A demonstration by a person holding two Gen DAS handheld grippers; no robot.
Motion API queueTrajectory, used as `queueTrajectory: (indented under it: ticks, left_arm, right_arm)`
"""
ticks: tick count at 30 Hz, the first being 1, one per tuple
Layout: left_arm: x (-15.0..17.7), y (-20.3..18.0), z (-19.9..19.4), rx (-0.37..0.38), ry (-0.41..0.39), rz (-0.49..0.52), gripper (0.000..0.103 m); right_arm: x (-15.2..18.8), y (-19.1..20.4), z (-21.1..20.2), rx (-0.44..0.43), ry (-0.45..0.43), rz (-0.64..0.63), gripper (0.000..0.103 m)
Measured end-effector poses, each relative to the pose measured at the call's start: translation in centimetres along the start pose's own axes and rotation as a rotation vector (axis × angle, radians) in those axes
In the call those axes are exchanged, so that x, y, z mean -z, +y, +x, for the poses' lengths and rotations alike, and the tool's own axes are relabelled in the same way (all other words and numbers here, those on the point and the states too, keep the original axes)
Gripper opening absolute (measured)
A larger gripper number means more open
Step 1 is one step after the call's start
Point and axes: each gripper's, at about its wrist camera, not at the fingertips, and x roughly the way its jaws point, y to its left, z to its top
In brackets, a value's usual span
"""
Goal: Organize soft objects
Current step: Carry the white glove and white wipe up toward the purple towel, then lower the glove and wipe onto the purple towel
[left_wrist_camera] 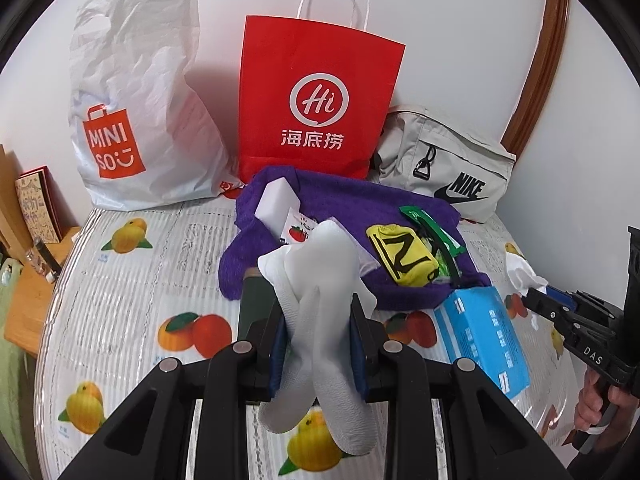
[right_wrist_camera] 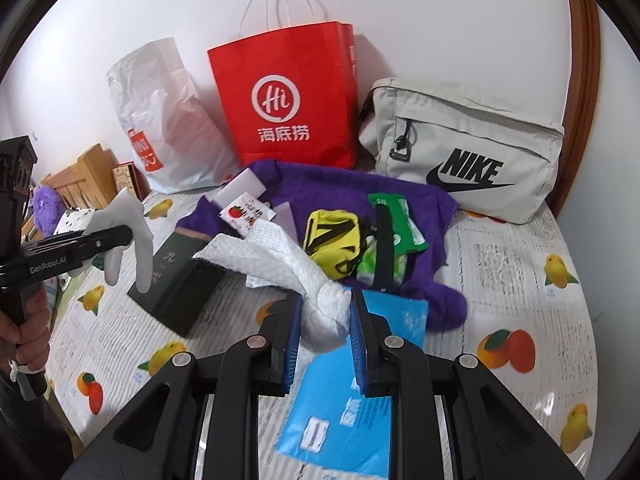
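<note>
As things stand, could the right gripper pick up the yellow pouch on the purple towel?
Probably not yet. The right gripper is shut on a white cloth, so its jaws are occupied. The yellow pouch lies uncovered on the purple towel just ahead, so the path itself looks free.

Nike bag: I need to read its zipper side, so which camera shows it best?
The right wrist view: the Nike bag is large there, with logo, zipper pull and top edge all clear. In the left wrist view it sits smaller, near the edge, partly behind the red bag.

Both wrist views low, close over table, facing wall; share red bag [left_wrist_camera: 320,96] [right_wrist_camera: 288,96].
</note>
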Motion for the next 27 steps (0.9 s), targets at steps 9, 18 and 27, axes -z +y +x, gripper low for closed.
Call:
queueTrajectory:
  ticks: [9,18,27]
  left_arm:
    - [-2.6,-0.1,2.4,0.006,0.011,0.013,0.026]
    - [-5.1,-0.4,5.7,0.009,0.031,0.019,0.026]
    - [-7.5,-0.8,10.2,0.021,0.077,0.017,0.026]
  right_arm:
    - [-2.4,-1.6,2.2,0.020,-0.004,0.014,0.023]
    - [-5.0,-3.3,5.8,0.031,0.005,0.023,0.023]
    - [-7.3,-4.0,9.7,0.031,0.024,0.006,0.023]
